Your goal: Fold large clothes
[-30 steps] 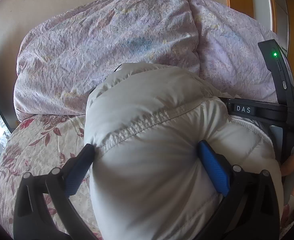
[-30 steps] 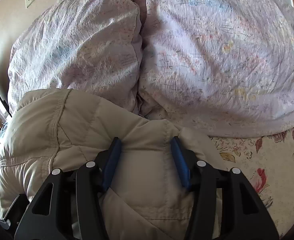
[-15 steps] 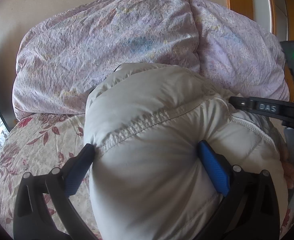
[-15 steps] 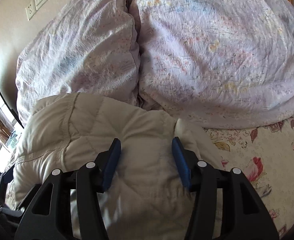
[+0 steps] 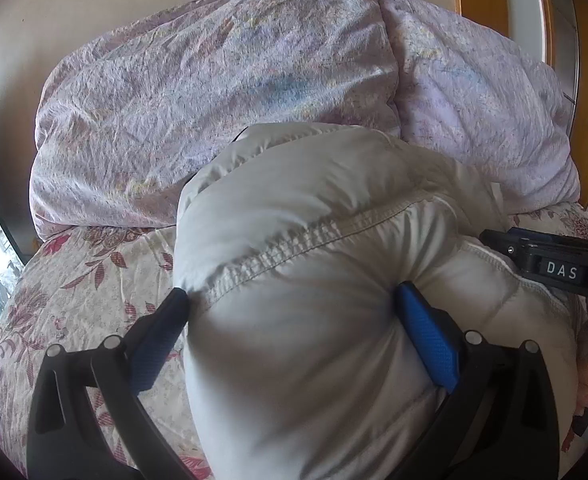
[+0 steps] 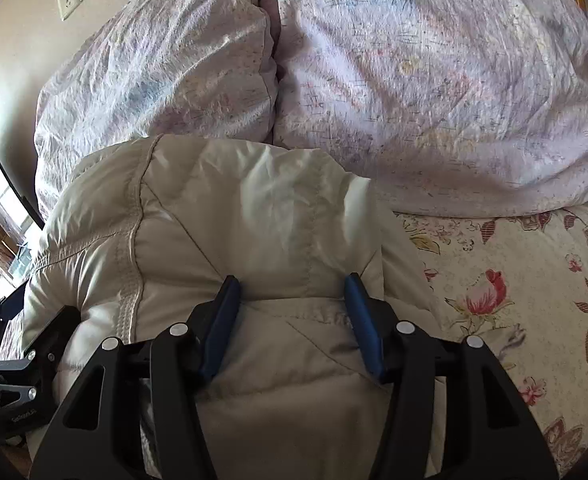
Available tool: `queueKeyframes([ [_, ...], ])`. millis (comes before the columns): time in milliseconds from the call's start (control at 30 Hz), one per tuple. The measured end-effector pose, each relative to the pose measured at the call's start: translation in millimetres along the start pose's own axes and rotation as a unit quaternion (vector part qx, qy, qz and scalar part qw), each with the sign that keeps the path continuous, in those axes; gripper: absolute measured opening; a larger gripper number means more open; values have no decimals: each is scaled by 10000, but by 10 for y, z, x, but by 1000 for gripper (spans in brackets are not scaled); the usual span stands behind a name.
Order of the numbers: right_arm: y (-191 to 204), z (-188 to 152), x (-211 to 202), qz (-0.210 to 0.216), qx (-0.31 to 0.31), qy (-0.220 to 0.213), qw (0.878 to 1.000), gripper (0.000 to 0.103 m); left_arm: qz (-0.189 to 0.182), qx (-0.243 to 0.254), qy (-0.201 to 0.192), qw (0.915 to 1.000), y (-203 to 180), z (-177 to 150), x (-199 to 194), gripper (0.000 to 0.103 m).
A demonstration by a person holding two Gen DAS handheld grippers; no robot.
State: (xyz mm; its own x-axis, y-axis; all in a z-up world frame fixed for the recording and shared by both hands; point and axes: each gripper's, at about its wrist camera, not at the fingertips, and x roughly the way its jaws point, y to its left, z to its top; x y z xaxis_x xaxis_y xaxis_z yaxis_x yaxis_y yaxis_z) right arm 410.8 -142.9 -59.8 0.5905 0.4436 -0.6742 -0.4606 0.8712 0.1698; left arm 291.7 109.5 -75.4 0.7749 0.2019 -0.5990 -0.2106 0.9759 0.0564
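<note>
Puffy jacket point(image 5: 314, 280) bulges between both grippers' spread jaws

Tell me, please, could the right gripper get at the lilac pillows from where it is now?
Probably not yet: the right gripper has the puffy beige jacket bulging between its open jaws, and that bulk lies between it and the lilac pillows.

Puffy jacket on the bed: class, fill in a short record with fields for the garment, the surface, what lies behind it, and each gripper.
garment: pale puffy jacket, bunched up in a thick roll
surface: floral bedspread
behind: two lilac pillows side by side against the wall
left gripper: jaws wide apart, the jacket bulging between them
right gripper: jaws apart, astride a fold of the jacket
wall: outlet plate
</note>
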Motion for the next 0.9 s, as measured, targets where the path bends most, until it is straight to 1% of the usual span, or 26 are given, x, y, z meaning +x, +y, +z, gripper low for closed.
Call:
queueKeyframes([
  [67, 11, -50, -32, -45, -112, -12, 9999, 55, -28, 18, 32, 10000, 1, 0, 7, 101],
  [167, -17, -81, 33, -7, 41, 68, 10000, 55, 55, 43, 79, 9999, -19, 3, 28, 101],
  [267, 52, -117, 86, -171, -66, -43, 9998, 55, 99, 18, 57, 9999, -20, -15, 44, 101],
  [400, 28, -121, 104, -129, -28, -85, 9999, 56, 112, 24, 17, 9999, -26, -31, 61, 101],
  [500, 31, -114, -5, -149, 26, -81, 9999, 56, 70, 37, 39, 10000, -12, -26, 64, 101],
  [567, 33, -142, -11, -162, -97, -79, 9998, 55, 67, 45, 31, 10000, -17, -21, 66, 101],
  [633, 1, -129, -44, -137, 61, 30, 9999, 56, 103, 91, 36, 9999, -30, -4, 35, 101],
  [700, -6, -122, -171, -98, 172, 77, 9998, 58, 54, 37, 7, 10000, 7, -6, -46, 101],
  [733, -9, -140, -260, -119, 173, 64, 9998, 69, 8, -69, -2, 10000, 48, -16, -100, 101],
  [767, -19, -166, -343, -220, 172, 41, 9996, 90, -25, -197, -7, 9998, 86, -31, -150, 101],
  [800, -38, -195, -420, -353, 192, 9, 9992, 97, -75, -339, -6, 9994, 132, -46, -210, 101],
  [833, -61, -222, -491, -390, 217, -45, 9990, 99, -116, -426, -3, 9990, 162, -62, -261, 101],
  [900, -126, -293, -644, -265, 299, -97, 9992, 99, -153, -523, -33, 9985, 205, -108, -389, 101],
])
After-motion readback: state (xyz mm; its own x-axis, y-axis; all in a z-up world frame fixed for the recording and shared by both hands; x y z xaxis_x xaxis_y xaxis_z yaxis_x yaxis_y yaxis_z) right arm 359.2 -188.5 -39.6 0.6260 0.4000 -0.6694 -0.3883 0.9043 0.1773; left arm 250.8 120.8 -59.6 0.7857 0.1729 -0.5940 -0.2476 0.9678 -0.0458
